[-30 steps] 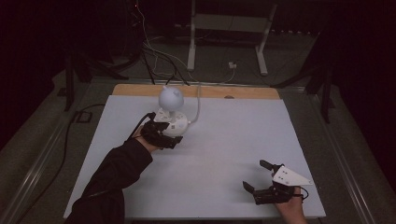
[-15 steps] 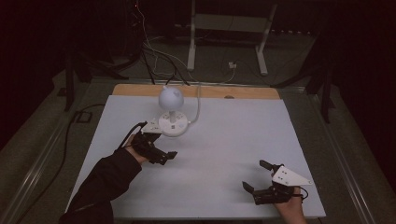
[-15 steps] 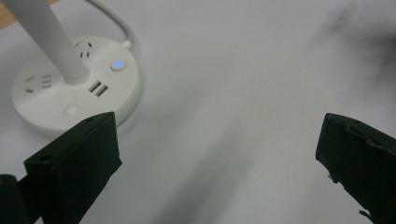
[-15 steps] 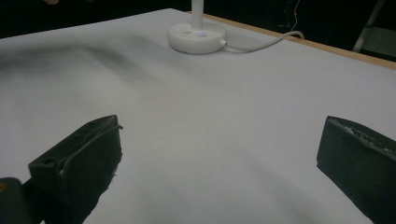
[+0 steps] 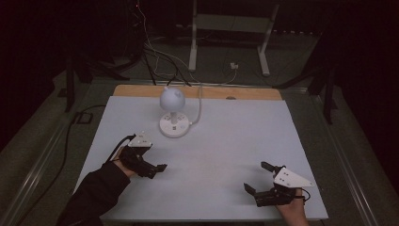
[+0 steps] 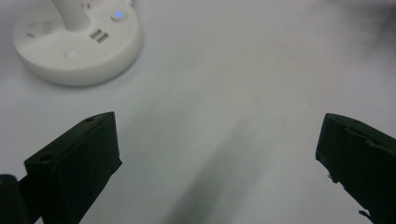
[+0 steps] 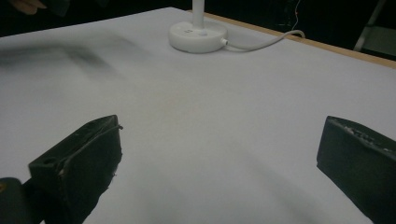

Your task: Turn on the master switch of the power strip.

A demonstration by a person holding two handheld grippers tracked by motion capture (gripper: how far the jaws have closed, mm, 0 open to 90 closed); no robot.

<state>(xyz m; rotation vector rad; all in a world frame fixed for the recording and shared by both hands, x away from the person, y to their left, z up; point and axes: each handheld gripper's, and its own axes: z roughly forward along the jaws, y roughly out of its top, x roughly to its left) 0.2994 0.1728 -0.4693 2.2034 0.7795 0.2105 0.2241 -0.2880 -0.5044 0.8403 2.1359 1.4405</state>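
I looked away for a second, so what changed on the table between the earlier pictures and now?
The left gripper has let go of the white desk lamp and drawn back toward the person, away from the lamp's base. Its jaws have just been opening and now stand wide apart with nothing between them. The lamp and the right gripper, open near the table's front edge, stayed as they were.

Left gripper (image 5: 149,165): black body, grey three-cornered top plate, black cable; dark sleeve (image 5: 94,190). Right gripper (image 5: 263,181): the same build.

Wide-apart black fingers (image 6: 74,163) over bare white table (image 6: 224,93), round lamp base (image 6: 77,39) upper left.
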